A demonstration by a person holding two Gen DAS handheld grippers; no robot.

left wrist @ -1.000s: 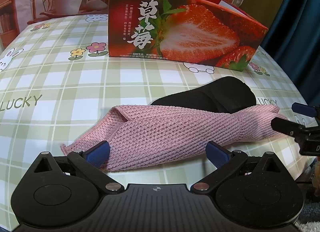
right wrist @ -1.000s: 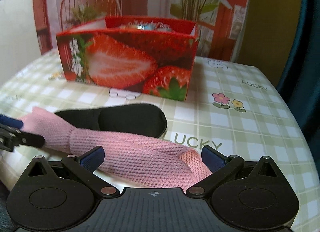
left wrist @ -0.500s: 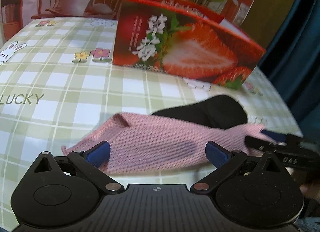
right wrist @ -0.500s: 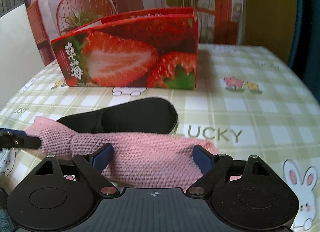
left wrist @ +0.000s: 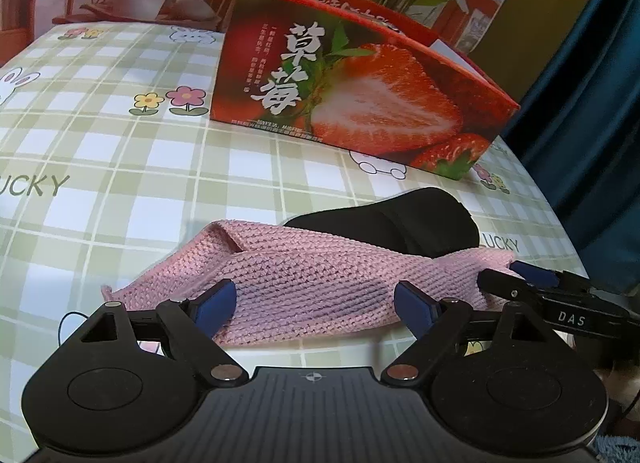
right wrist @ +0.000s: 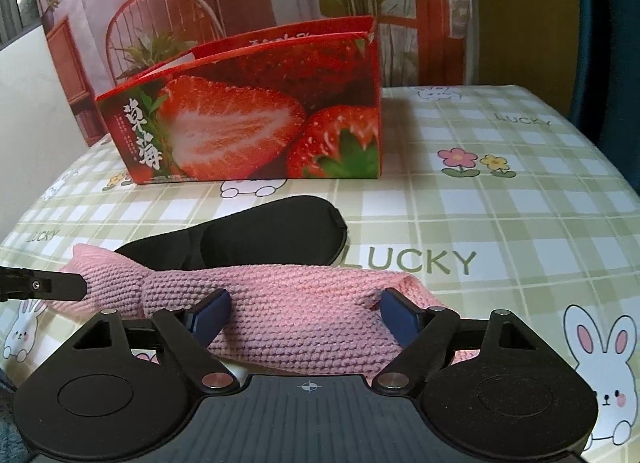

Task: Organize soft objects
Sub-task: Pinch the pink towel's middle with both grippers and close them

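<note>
Straddling the pink knit cloth [left wrist: 320, 283], the left tongs [left wrist: 314, 303] stand apart, blue pads on either side of its near edge, nothing clamped. Right tongs [right wrist: 306, 313] likewise apart, pads flanking the other end of the same cloth. Judgement: one pair at each end suits a two-ended pick-up or fold of a long limp piece; neither has closed yet.

Cloth lies flat along the near edge of the bench [right wrist: 500, 223], partly overlapping the black eye mask [right wrist: 256, 231] behind it. Strawberry box [right wrist: 248, 127] stands open-topped further back, apart from both; probably the destination.

Count: one pink cloth, one eye mask, one box, two tongs. Box contents not readable from either view.
</note>
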